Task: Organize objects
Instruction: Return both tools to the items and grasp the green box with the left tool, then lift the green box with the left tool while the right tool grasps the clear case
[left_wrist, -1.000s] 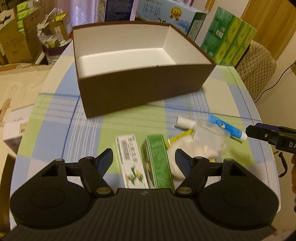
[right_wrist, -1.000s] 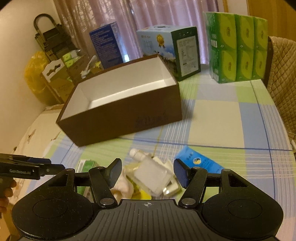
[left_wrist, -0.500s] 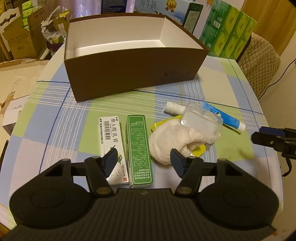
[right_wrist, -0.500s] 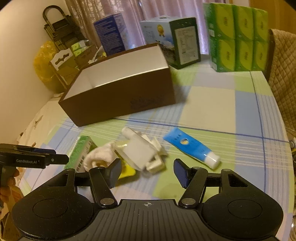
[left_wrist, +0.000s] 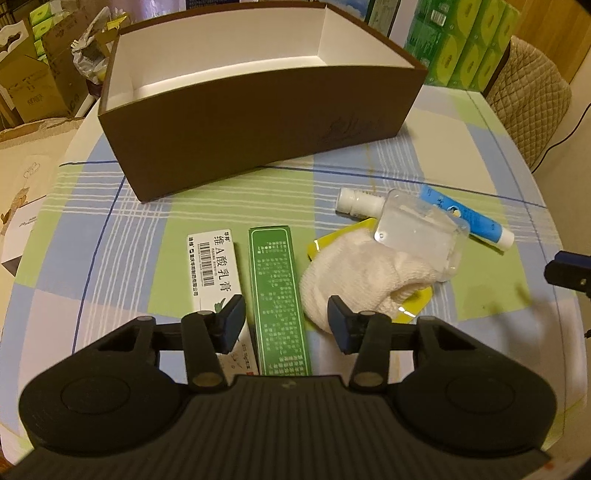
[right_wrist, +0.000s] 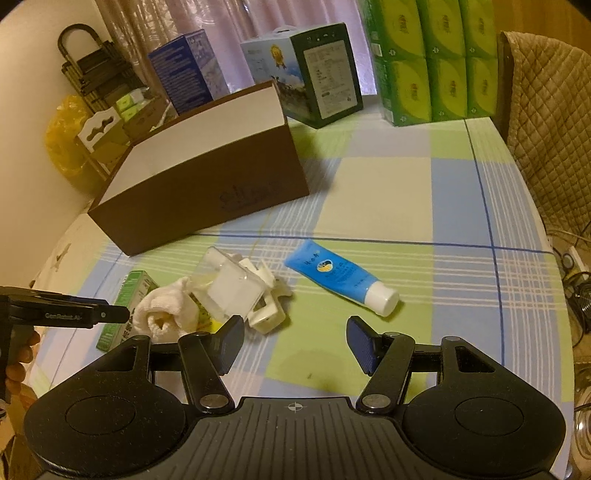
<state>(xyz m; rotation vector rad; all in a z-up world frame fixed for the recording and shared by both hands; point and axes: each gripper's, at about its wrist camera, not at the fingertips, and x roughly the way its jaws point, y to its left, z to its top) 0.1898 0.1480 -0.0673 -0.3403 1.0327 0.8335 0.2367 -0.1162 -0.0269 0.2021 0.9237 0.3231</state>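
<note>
Both tongs hang parted and empty: the left tongs (left_wrist: 284, 325) straddle the green carton (left_wrist: 277, 295), the right tongs (right_wrist: 295, 345) sit near the blue tube (right_wrist: 340, 282), before the brown box (left_wrist: 258, 122) on the tabletop (right_wrist: 388, 192).

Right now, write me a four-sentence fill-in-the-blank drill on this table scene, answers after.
1. The brown box holds ____ so far.
2. The left tool hovers with its jaws ____ above the green carton.
3. The blue tube has a ____ cap.
4. The clear bottle rests partly on the white ____.

Answers: nothing; open; white; cloth
</note>
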